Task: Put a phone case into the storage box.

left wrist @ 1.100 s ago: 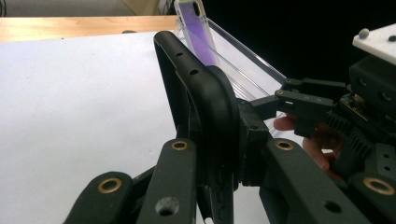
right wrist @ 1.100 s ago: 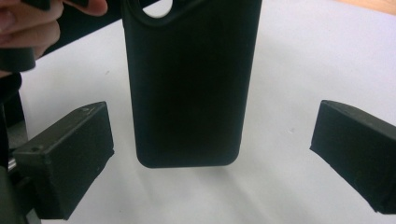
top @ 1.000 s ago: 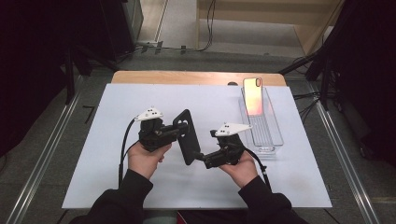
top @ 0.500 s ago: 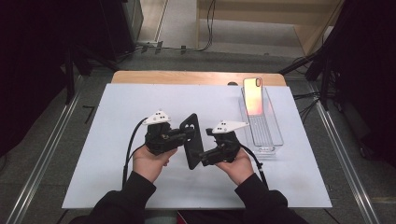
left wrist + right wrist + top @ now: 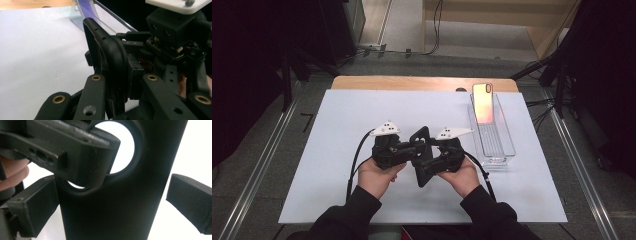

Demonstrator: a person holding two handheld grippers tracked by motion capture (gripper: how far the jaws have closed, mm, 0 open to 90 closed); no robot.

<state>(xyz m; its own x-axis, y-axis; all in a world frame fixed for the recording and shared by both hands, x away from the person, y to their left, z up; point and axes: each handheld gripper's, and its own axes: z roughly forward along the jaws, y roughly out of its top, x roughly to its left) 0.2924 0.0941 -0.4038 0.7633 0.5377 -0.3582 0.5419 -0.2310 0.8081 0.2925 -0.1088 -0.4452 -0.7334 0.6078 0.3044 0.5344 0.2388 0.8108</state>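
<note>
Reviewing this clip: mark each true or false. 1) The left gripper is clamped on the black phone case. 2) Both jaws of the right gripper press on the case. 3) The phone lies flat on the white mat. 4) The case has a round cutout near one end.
1) True: the left gripper is shut on an edge of the black phone case.
2) False: in the right gripper view the right gripper is open, with one jaw standing clear of the case.
3) False: the phone leans upright at the far end of the clear tray, not on the white mat.
4) True: the cutout shows in the right gripper view.
</note>
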